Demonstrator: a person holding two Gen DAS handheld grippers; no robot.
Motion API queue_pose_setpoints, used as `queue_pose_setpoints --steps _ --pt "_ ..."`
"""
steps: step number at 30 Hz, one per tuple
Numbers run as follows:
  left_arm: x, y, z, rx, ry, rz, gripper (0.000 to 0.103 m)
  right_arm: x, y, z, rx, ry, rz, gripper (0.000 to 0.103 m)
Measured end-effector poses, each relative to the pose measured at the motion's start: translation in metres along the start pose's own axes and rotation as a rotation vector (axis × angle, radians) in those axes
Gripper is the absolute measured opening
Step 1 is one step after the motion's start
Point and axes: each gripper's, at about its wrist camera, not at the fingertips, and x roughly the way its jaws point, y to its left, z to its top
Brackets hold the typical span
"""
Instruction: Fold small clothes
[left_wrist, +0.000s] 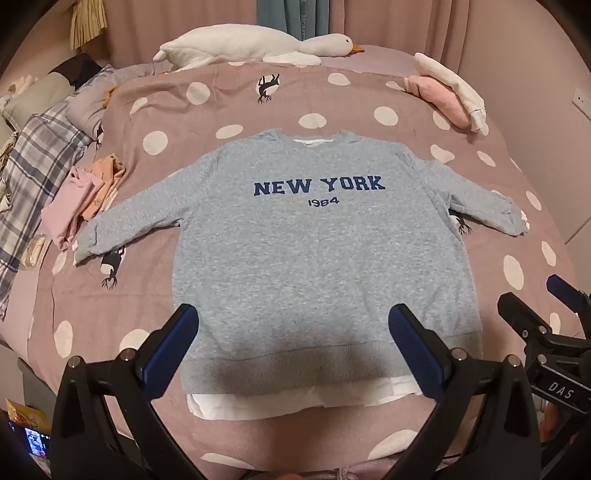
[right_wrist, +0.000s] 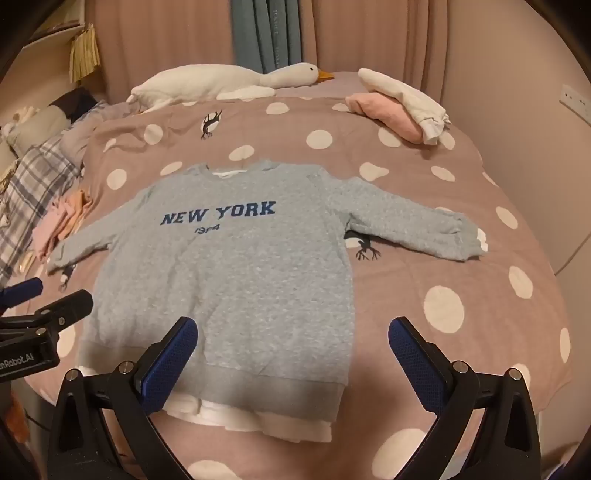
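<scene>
A grey "NEW YORK 1984" sweatshirt (left_wrist: 317, 251) lies flat and face up on the pink polka-dot bedspread (left_wrist: 229, 110), both sleeves spread out, a white hem showing below its ribbed bottom edge. It also shows in the right wrist view (right_wrist: 236, 280). My left gripper (left_wrist: 293, 325) is open and empty, above the sweatshirt's bottom hem. My right gripper (right_wrist: 293, 336) is open and empty, above the hem's right corner; it also shows at the right edge of the left wrist view (left_wrist: 535, 306). The left gripper shows at the left edge of the right wrist view (right_wrist: 48, 299).
A pile of pink and orange clothes (left_wrist: 85, 199) lies left of the left sleeve. Folded pink and white clothes (left_wrist: 450, 92) sit at the far right. A white goose plush (left_wrist: 251, 46) lies along the far edge. A plaid blanket (left_wrist: 33, 177) lies at the left.
</scene>
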Motion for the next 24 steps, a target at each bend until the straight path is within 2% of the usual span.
queue_pose_setpoints --steps 10,12,24 --pt "0.008 0.0 -0.016 -0.003 -0.015 -0.001 0.103 0.0 0.0 0.0 -0.003 0.0 0.0 0.102" --pt "0.004 0.002 -0.006 -0.003 0.0 -0.005 0.103 -0.001 0.0 0.0 -0.003 0.0 0.001 0.102" --pt "0.001 0.001 -0.006 0.007 -0.01 0.007 0.103 0.0 0.001 0.0 -0.006 0.003 -0.003 0.102"
